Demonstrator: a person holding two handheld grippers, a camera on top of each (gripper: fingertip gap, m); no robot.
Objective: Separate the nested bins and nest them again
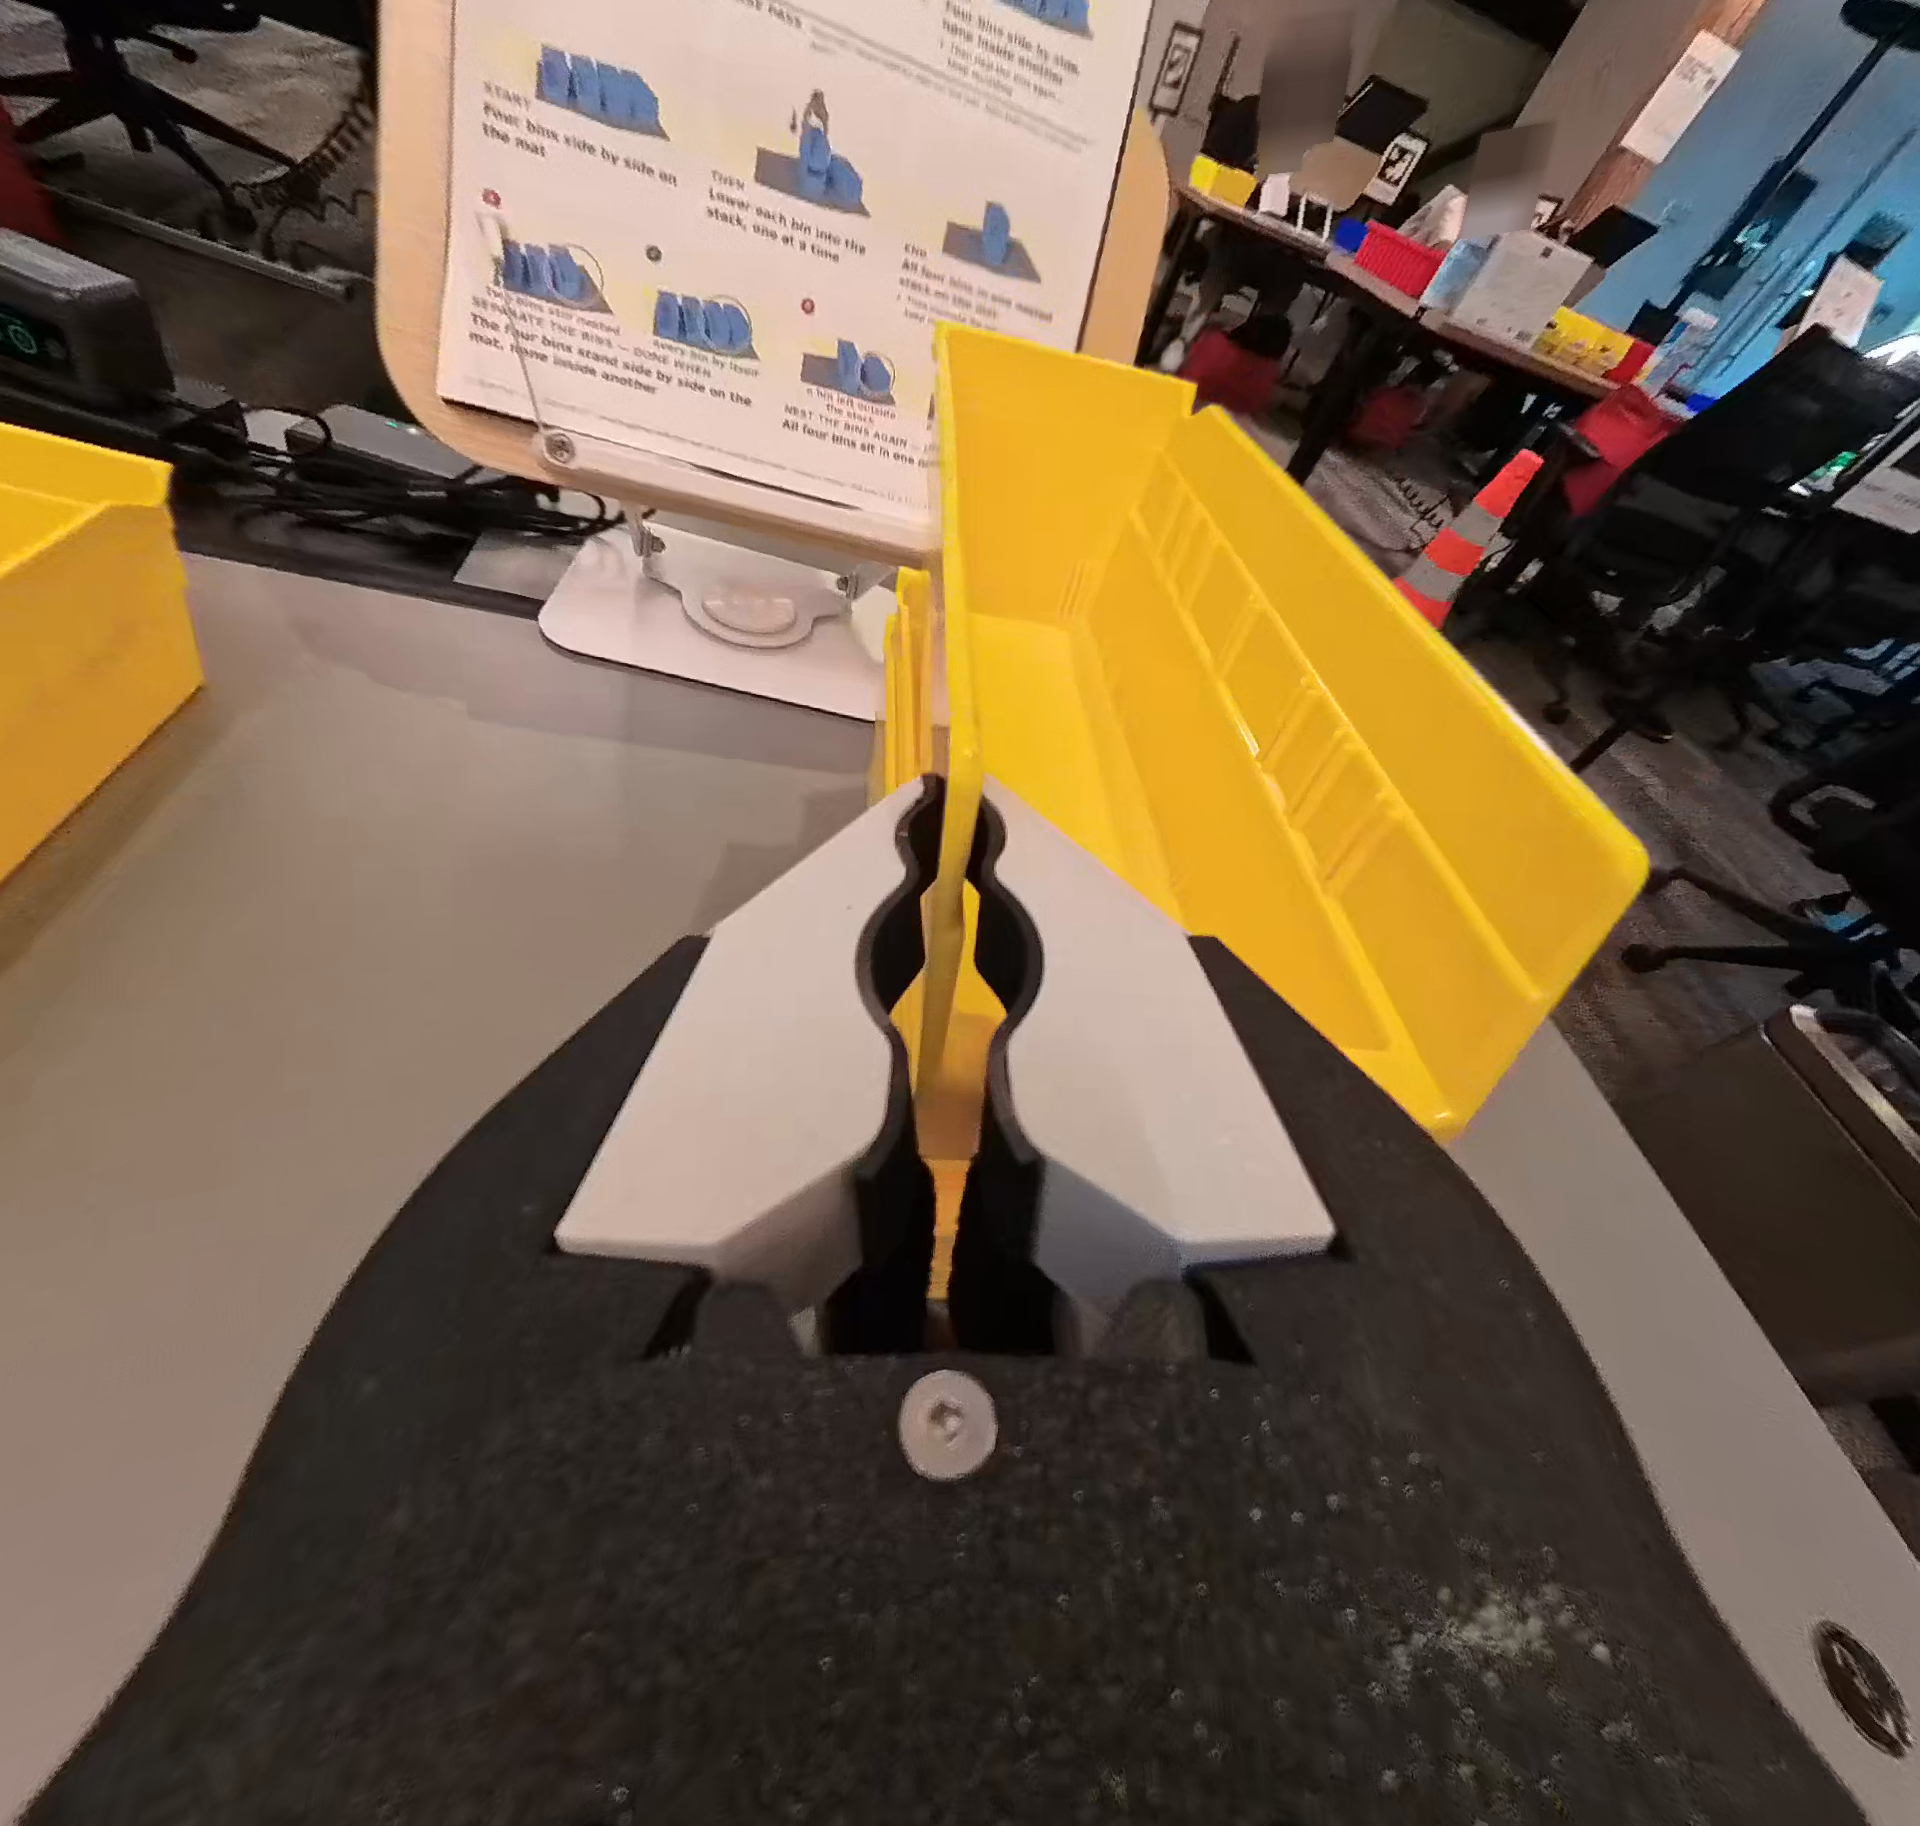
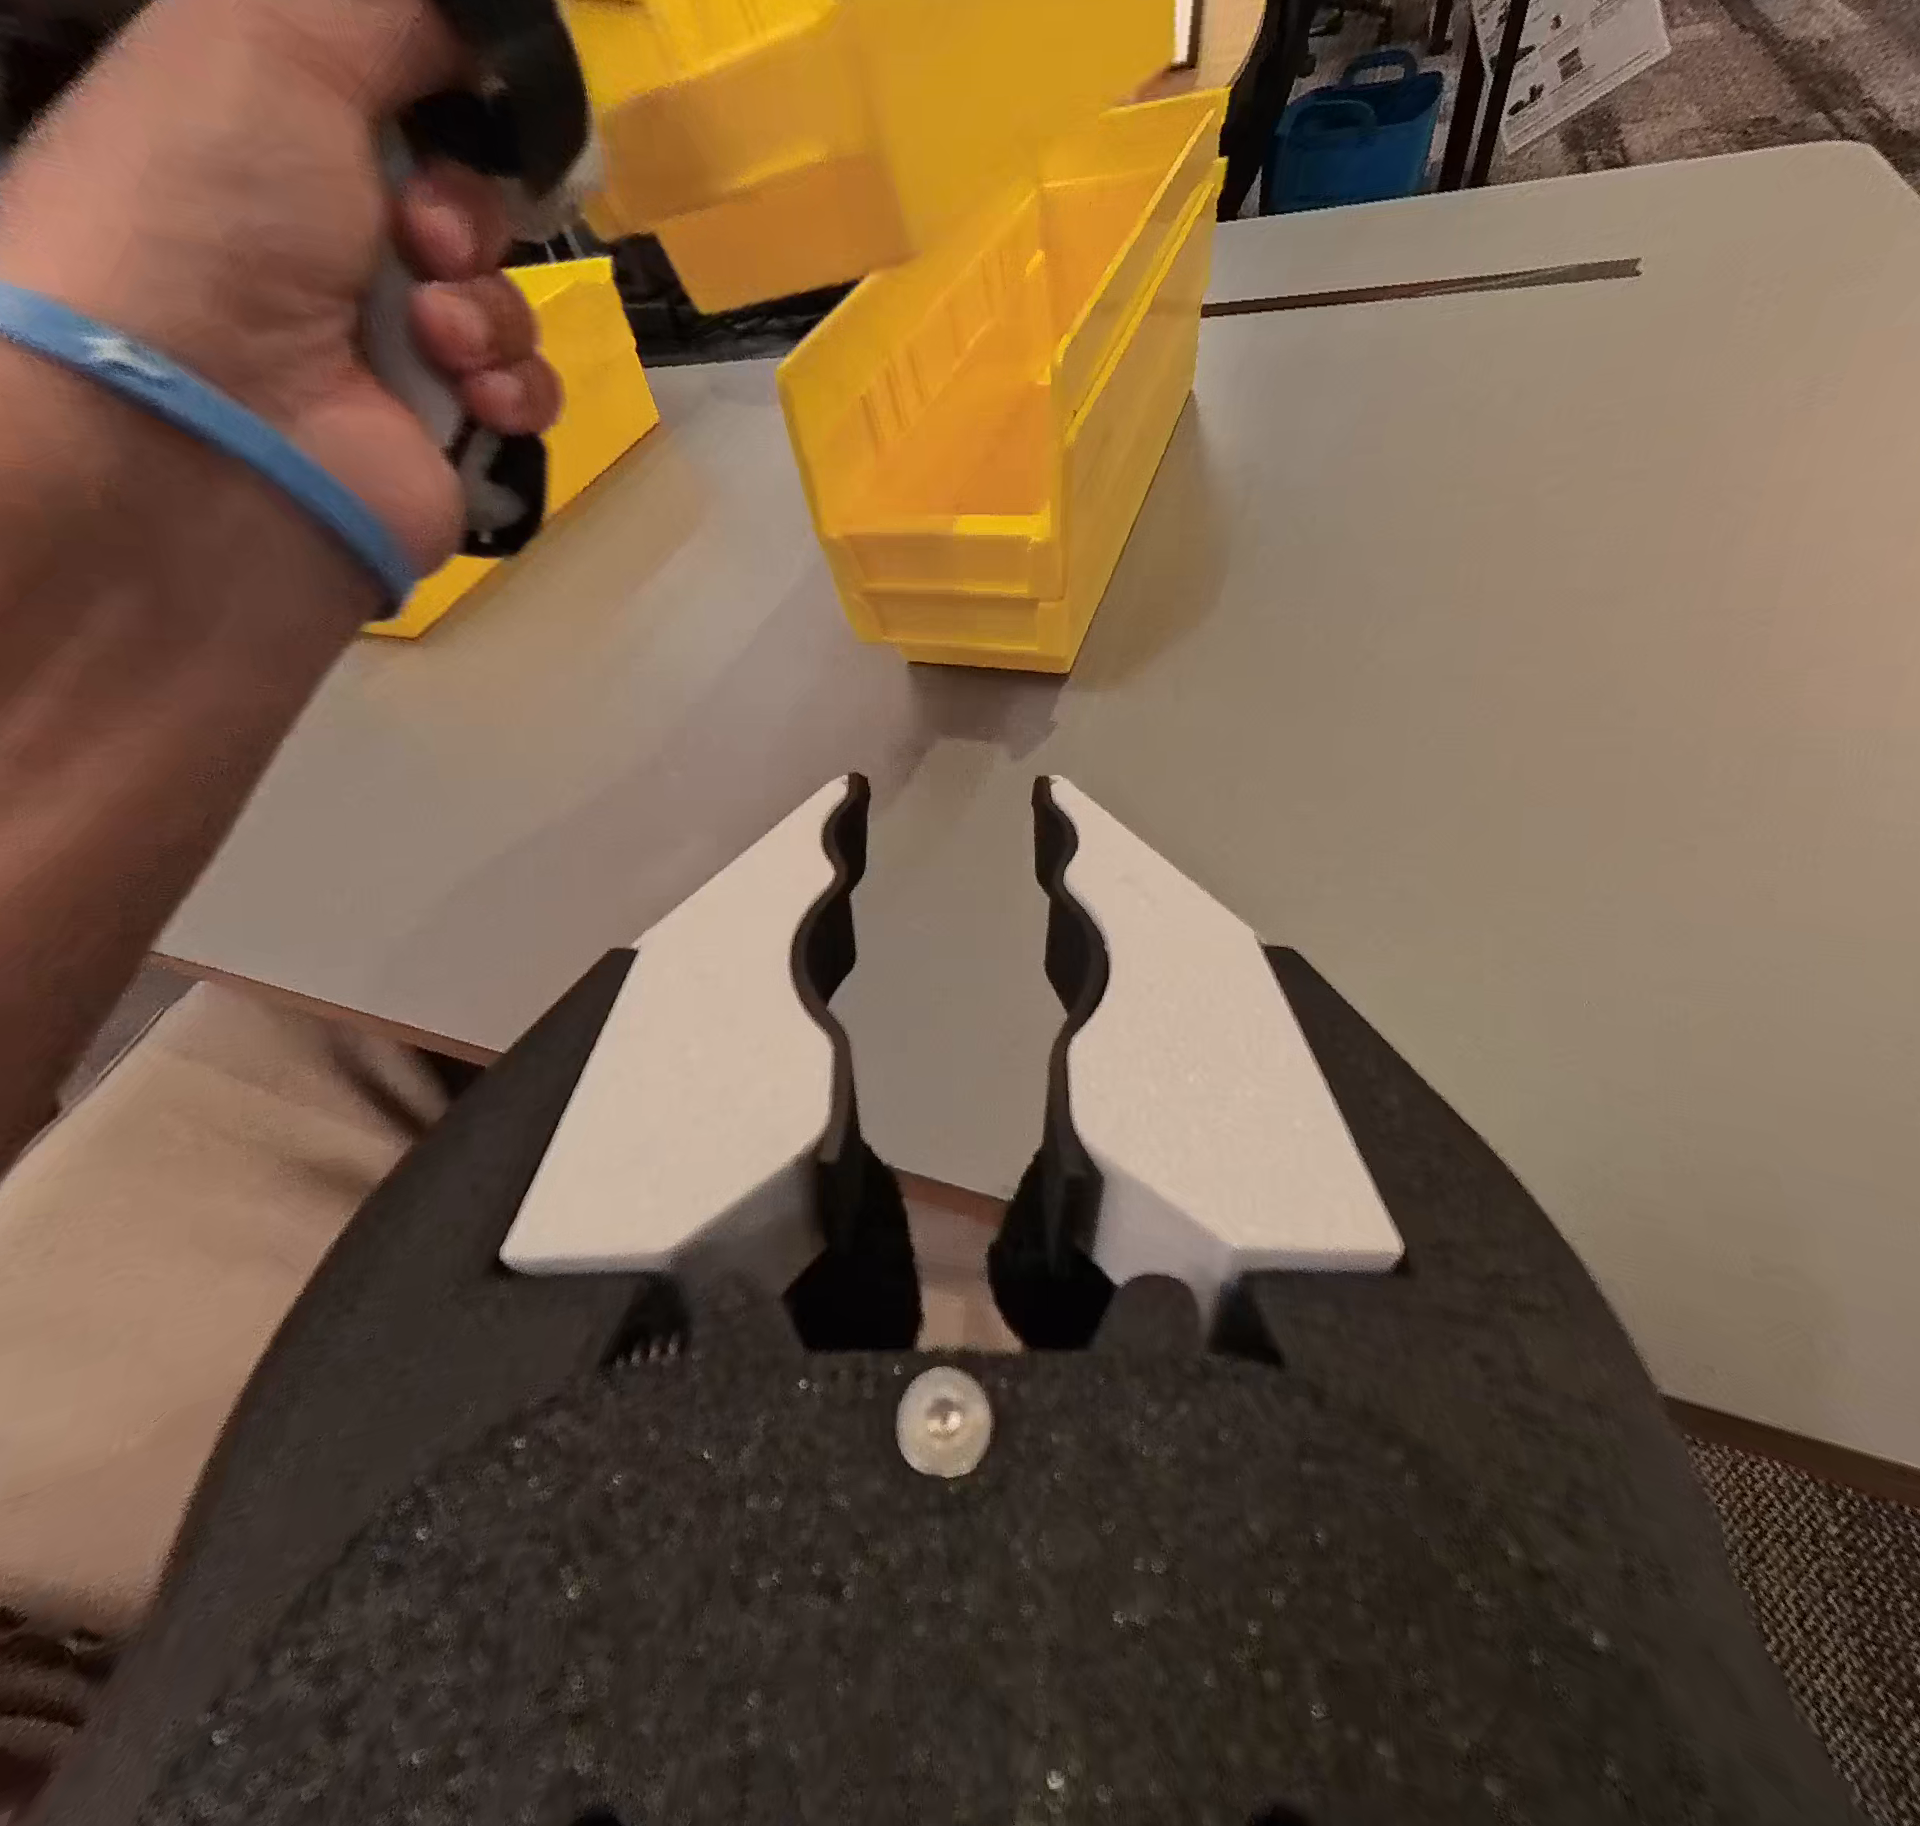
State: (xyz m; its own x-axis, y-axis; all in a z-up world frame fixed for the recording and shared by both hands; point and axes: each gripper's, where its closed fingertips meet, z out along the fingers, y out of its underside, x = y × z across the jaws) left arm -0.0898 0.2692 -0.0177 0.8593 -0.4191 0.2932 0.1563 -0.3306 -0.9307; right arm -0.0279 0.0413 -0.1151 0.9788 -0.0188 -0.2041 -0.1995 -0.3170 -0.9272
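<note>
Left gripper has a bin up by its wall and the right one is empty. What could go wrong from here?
1. The left gripper pinches only the thin wall of the lifted bin, which hangs tilted; it may twist or slip out.
2. The nested stack on the table stands unheld, since the right gripper is open and short of it; a knock from the lifted bin could shift it.

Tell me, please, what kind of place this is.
Probably an office or lab workspace: black office chairs on carpet, long tables loaded with boxes and colored bins, and an instruction sheet propped on a stand.
</note>
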